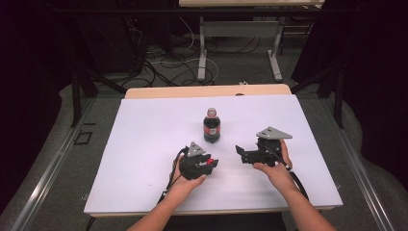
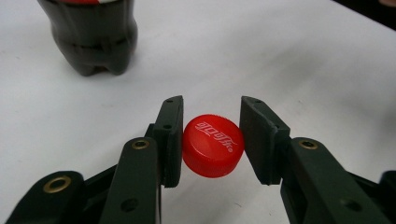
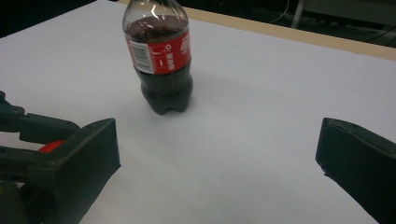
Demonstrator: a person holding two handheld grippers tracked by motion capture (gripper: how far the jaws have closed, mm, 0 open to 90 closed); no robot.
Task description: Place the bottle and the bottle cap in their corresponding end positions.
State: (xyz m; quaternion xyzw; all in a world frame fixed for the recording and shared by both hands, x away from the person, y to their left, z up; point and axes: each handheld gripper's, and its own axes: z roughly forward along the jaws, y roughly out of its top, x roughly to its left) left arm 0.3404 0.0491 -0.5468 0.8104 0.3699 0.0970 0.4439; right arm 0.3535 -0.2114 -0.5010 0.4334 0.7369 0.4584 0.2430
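Note:
A small cola bottle [image 1: 211, 126] with a red label stands uncapped and upright in the middle of the white table top [image 1: 144, 144]. Its dark base [image 2: 93, 37] is at the top left of the left gripper view. My left gripper [image 1: 211, 162] is held low in front of the bottle, shut on the red bottle cap [image 2: 212, 145], which sits between its two pads just above the sheet. My right gripper [image 1: 242, 155] is to the right of it, its jaws wide open with nothing between them. In the right gripper view the bottle [image 3: 163, 60] stands ahead and the cap [image 3: 49, 145] peeks out at the left.
The white sheet covers a wooden table whose bare edge [image 1: 207, 91] shows at the back. Beyond it are a grey floor with loose cables [image 1: 163, 65] and the legs of another table [image 1: 202, 53]. Dark frames flank both sides.

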